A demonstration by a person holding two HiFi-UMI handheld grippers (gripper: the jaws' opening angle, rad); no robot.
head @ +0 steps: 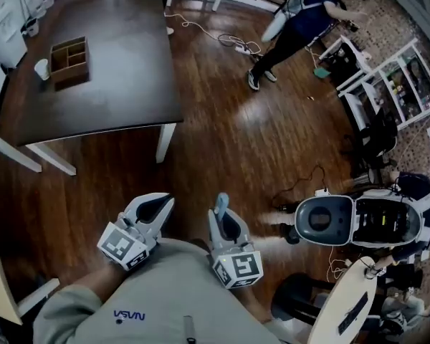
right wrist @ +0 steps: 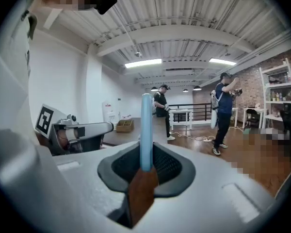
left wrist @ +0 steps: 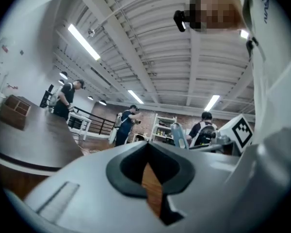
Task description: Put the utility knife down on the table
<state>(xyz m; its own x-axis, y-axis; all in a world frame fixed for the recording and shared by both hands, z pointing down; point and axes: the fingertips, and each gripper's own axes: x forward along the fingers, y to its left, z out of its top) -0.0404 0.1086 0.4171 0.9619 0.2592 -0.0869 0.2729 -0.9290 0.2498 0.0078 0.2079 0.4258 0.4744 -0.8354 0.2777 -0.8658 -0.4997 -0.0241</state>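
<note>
Student: Right gripper (head: 221, 215), nearest, clamps the knife (head: 221, 202) upright. Why?
Tutor: Carrying grip, I judge: knife is well short of the counter (head: 115, 84), not yet set down. Left gripper (head: 162, 205), jaws together and empty, idles equally far from the counter.

Long ceiling lamps (left wrist: 83, 41) are lighting everything evenly; the strongest is shining at ten o'clock in the left gripper view. In the head view the wooden floor (head: 229, 156) is giving a pale glare toward one o'clock. All views are bending at the edges, with corners going black, and the nearest foreground is looking soft.
</note>
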